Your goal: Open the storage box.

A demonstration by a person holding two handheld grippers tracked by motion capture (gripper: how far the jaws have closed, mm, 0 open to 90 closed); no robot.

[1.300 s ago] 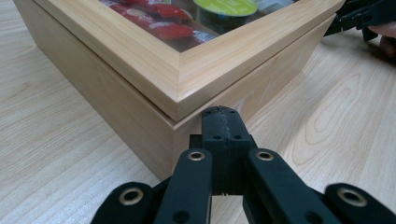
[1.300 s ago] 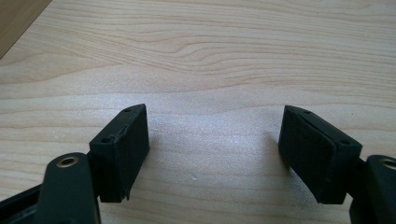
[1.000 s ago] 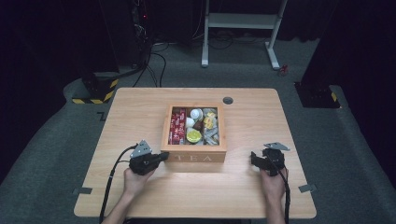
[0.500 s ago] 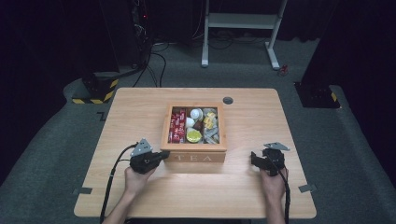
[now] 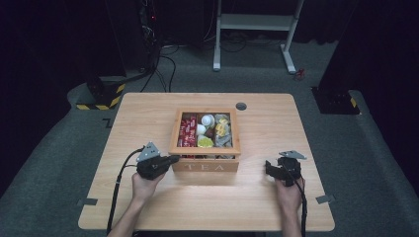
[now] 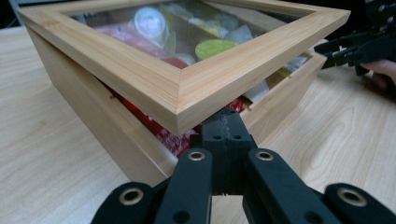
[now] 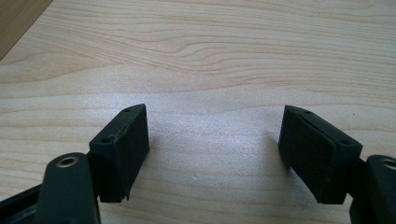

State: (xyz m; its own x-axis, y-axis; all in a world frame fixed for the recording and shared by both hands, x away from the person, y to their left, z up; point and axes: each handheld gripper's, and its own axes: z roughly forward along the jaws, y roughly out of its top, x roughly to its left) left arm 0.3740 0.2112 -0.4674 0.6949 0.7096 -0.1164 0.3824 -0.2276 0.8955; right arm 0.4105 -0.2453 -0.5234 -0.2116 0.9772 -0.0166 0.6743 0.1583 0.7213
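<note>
A wooden tea box (image 5: 205, 166) marked TEA stands mid-table, with red packets, white cups and yellow sachets under its glass-paned lid (image 5: 174, 133). My left gripper (image 5: 174, 159) is shut, and its tips sit at the box's front left corner. In the left gripper view the shut gripper (image 6: 225, 120) is wedged under the corner of the lid (image 6: 177, 88). That corner stands lifted off the box body (image 6: 116, 135), leaving a gap. My right gripper (image 5: 269, 168) rests open on the table to the right of the box. Bare wood lies between its fingers (image 7: 123, 144).
A black grommet (image 5: 241, 106) sits in the table (image 5: 138, 113) behind the box. My right gripper (image 6: 355, 46) shows far off in the left gripper view. A white desk frame (image 5: 257, 22) and cables lie on the floor beyond the table.
</note>
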